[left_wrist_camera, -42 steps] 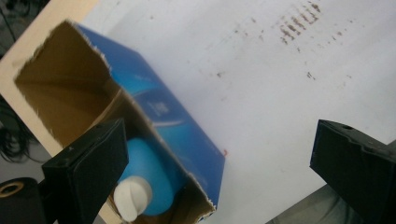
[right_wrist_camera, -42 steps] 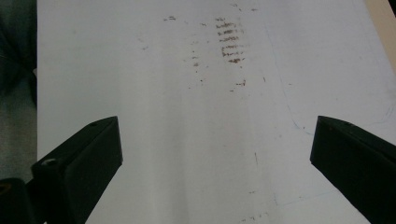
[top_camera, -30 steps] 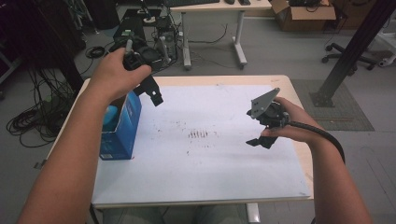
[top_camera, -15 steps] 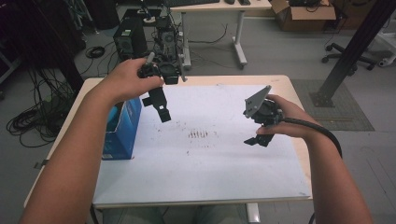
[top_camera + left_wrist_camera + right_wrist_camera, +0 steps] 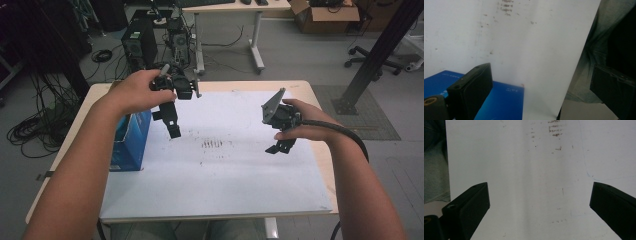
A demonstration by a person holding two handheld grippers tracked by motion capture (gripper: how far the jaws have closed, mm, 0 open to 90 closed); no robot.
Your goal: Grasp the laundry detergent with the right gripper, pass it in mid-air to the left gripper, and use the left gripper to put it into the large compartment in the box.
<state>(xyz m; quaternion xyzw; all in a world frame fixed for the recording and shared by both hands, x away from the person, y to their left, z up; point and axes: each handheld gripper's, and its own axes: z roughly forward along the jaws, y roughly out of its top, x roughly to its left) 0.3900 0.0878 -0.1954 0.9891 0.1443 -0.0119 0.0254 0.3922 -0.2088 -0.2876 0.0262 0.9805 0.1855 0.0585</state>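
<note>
While overhead, blue box (image 5: 131, 142) beside table (image 5: 225, 195).

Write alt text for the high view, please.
A person holds a black claw in each hand above a white sheet on a table: the left claw raised beside a blue box, the right claw over the sheet's right side, both empty.

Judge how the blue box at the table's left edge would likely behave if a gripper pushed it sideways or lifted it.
The blue box stands on a narrow side, taller than thick, so a high sideways push would probably tip it. Its flat printed faces look like smooth card, perhaps slippery between jaws. It sits close to the table edge, so it might fall off.
</note>
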